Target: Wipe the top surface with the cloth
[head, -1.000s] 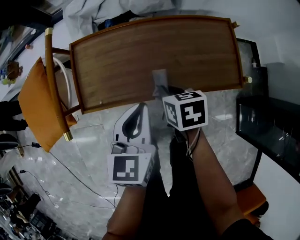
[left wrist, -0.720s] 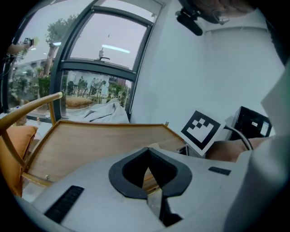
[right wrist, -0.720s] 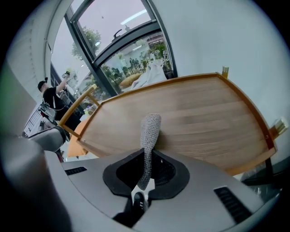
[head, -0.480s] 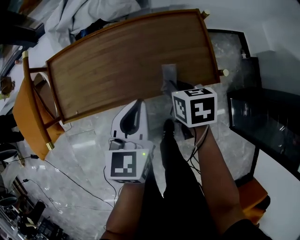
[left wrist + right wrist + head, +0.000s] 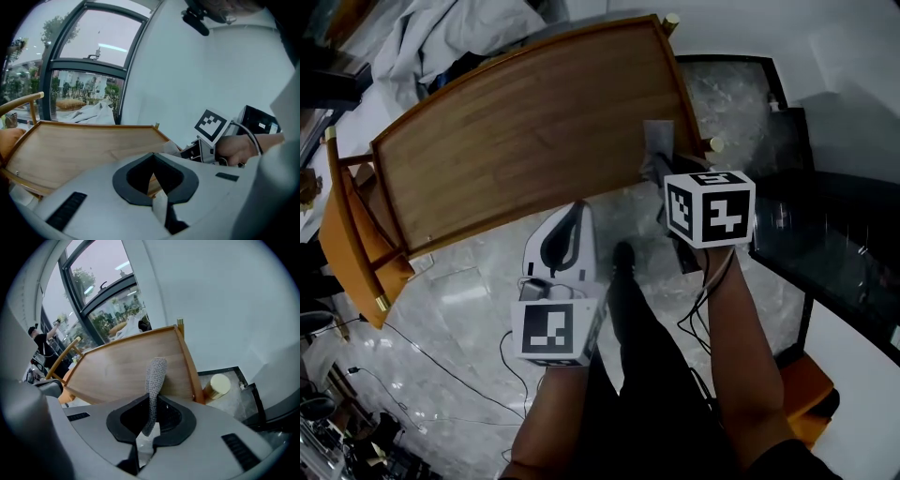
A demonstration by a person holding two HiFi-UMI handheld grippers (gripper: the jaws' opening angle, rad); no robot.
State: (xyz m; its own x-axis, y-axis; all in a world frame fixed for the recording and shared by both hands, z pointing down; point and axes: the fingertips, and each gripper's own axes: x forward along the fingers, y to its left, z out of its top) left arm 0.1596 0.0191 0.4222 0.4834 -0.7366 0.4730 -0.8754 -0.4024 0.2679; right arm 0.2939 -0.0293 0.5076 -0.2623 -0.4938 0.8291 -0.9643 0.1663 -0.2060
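Observation:
The wooden table top (image 5: 525, 122) has a raised rim. A grey knit cloth (image 5: 658, 141) lies on it near the right end of the near edge. My right gripper (image 5: 663, 171) is shut on the cloth, with its marker cube just behind. In the right gripper view the cloth (image 5: 154, 376) rises out of the gripper (image 5: 149, 425) over the wooden table top (image 5: 122, 369). My left gripper (image 5: 579, 210) hangs over the floor just off the table's near edge, shut with nothing held. In its own view the left gripper (image 5: 152, 180) points at the wooden table top (image 5: 79, 150).
An orange cushioned chair (image 5: 342, 248) stands at the table's left end. White sheets (image 5: 441, 37) are piled behind the table. A black glass cabinet (image 5: 825, 253) stands at the right. Cables (image 5: 459, 366) trail over the marble floor. A brass foot (image 5: 216, 385) shows beyond the right rim.
My right gripper has dragged the cloth rightward along the near edge, from about the middle to near the right corner. The left gripper has kept its place off the table.

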